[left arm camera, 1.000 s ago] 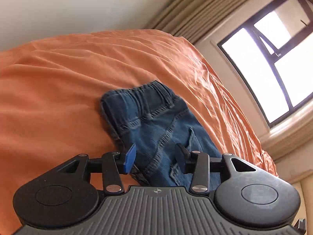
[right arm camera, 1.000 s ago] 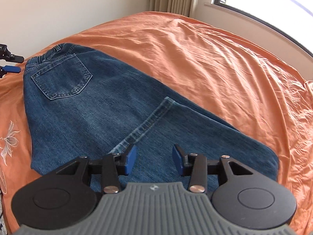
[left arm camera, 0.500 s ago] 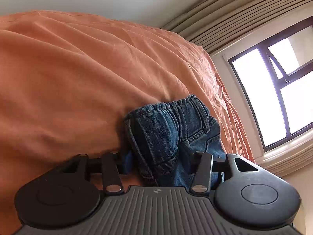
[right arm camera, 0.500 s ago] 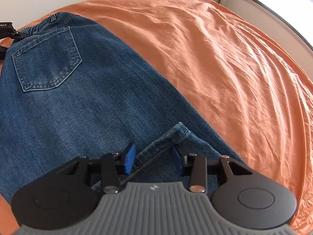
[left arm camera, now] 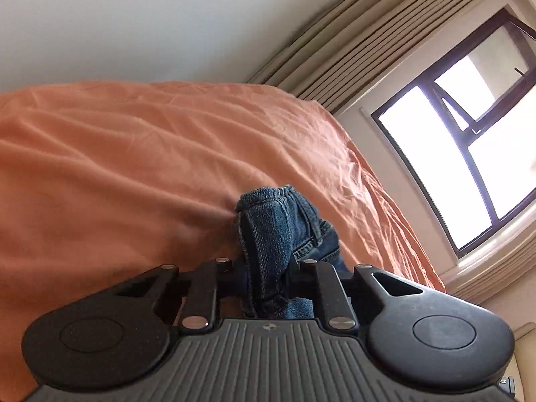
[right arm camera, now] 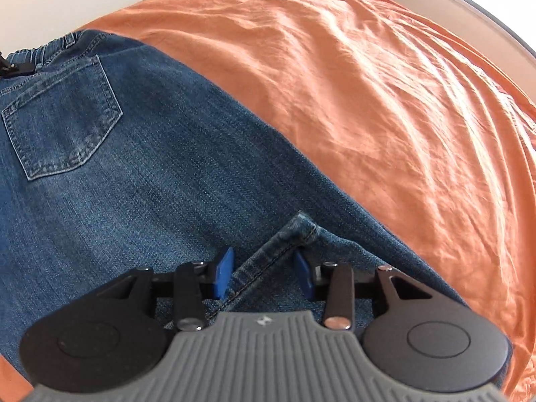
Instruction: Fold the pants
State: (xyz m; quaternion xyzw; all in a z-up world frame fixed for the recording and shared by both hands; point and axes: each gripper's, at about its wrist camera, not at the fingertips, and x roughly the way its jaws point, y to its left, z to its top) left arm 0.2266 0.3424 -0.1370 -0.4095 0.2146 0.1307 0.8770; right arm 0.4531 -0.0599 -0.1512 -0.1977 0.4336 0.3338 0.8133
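- My left gripper is clamped on the elastic waistband of the blue jeans; a thick bunch of denim fills the space between its fingers and stands up straight ahead of it.
- I can't see the left pads themselves, as the fabric covers them, so the bite looks firm but I can only judge it from the closed-in finger links.
- My right gripper has its jaws apart, with the blue pads on either side of the leg hem, which runs diagonally between them.
- Neither right pad seems to be pressing the hem, though the far pad is partly hidden behind the cloth.
- The jeans lie flat on the orange bedsheet, spreading ahead and to the left of the right gripper, back side up.
- A back pocket sits well ahead and to the left of the right gripper, near the waistband end.
- At the far left edge of the right wrist view, a dark piece of the left gripper shows at the waistband.
- From the left gripper, the sheet stretches ahead and to the left; a window and pleated curtain are off to the right.
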